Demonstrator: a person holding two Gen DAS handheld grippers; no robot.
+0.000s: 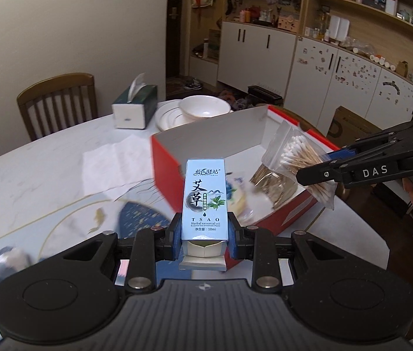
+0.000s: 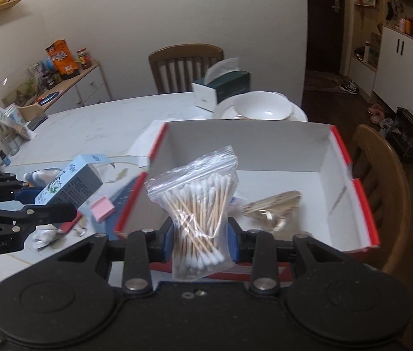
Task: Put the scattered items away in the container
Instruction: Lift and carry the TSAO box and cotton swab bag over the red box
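Items at the left of the table [image 2: 89, 128] are blurred, hard to identify. Left hand-held gripper [image 1: 205, 234] is closed on the upright essential-oil box [image 1: 203, 199], just short of the red container's [image 2: 364, 204] near wall. Container interior mostly bare. Right hand-held gripper [image 2: 200, 238] clamps the cotton-swab bag [image 2: 197, 204] over it.

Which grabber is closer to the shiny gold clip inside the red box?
Right. The right gripper hangs over the box's near edge, just before the gold clip. The left gripper is outside the red box.
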